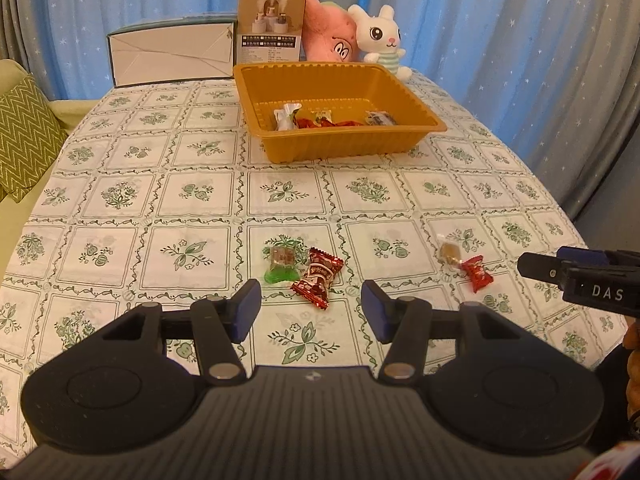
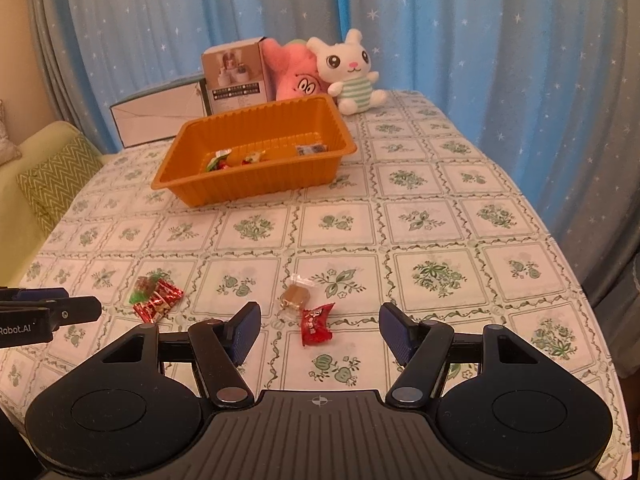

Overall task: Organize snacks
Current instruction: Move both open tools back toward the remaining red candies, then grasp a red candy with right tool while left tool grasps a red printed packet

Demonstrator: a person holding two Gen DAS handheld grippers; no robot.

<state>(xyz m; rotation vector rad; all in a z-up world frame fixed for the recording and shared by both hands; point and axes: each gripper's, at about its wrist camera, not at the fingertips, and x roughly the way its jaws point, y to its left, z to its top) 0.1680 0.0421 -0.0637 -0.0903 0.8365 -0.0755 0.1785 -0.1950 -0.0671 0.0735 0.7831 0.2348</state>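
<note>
1. You are holding your left gripper [image 1: 311, 312] with its jaws standing apart and nothing between the pads; it is hanging over the near edge of the table [image 1: 120, 200], lined up with a pair of sweets.
2. You are keeping your right gripper [image 2: 320, 334] the same way: jaws apart, empty, over the near edge, further toward the right side of the table.
3. Just beyond the left gripper, a green-wrapped candy [image 1: 281, 264] and a dark red patterned candy [image 1: 317, 277] are lying touching each other on the tablecloth.
4. Just beyond the right gripper, a brown candy in clear wrap [image 2: 295, 295] and a bright red candy [image 2: 315, 323] are lying side by side, touching or nearly so.
5. These four are still waiting for you, so the job looks to be roughly half done.
6. Past the middle of the table, toward its far edge, the orange tray [image 1: 340, 142] is already holding several wrapped snacks along its near wall; I cannot count them surely.
7. Along the far edge, a white flat box [image 1: 172, 54], a small product box [image 1: 270, 26], a pink plush [image 1: 328, 34] and a white rabbit plush [image 1: 380, 38] are sitting untouched.
8. Readable writing: "DAS" is showing on the right gripper's side in the left wrist view, and "Robot.AI" on the left gripper's side in the right wrist view. The print on the candy wrappers and product box is too small to read.
</note>
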